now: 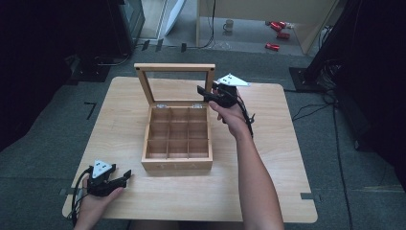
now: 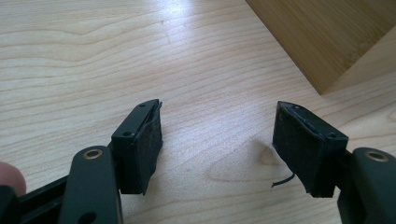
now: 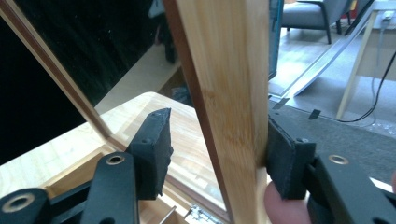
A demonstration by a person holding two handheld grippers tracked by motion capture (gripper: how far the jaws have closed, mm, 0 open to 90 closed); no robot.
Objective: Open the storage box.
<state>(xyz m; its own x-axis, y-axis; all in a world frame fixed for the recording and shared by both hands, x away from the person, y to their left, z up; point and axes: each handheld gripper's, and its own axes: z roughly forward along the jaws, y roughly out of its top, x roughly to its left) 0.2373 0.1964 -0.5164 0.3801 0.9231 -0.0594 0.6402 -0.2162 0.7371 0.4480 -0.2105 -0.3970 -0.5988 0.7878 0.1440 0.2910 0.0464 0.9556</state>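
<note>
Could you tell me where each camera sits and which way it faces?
High view: above the person's side, looking down on table, box, both forearms.
Left gripper view: on the left gripper, jaws apart over bare table, box corner ahead.
Right gripper view: on the right gripper, jaws straddling the raised lid; a fingertip shows.
Shared: all see the box.

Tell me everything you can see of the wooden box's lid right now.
The light wooden framed lid has a see-through pane and stands open, about upright, at the back of the compartmented wooden box, joined by two small metal hinges. In the right gripper view its right frame bar sits between the right gripper jaws: one pad touches the bar, the other stands off. The jaws are not closed on it.
</note>
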